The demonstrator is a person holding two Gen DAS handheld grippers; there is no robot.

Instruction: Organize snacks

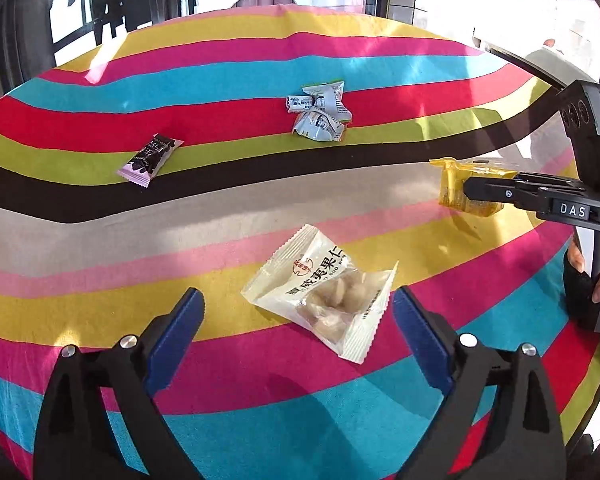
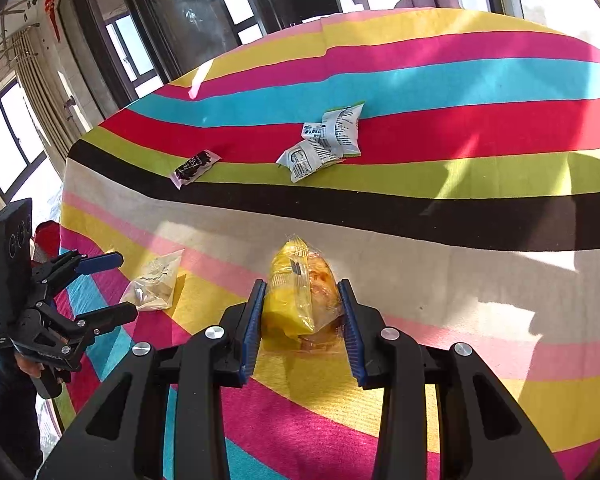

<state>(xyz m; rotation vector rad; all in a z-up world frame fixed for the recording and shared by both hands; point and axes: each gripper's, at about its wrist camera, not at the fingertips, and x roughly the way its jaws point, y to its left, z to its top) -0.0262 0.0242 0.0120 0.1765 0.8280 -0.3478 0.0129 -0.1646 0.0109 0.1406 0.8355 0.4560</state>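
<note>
Fingers (image 2: 256,320) clamping yellow packet (image 2: 296,300) (right)

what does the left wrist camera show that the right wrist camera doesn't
Only the left wrist view shows the printed front of the white nut packet, lying between the open left gripper. Only the right wrist view shows the pastry inside the yellow packet, with the right gripper shut on it. Both show the grey packets, the pink and black packet and the striped tablecloth.
</note>
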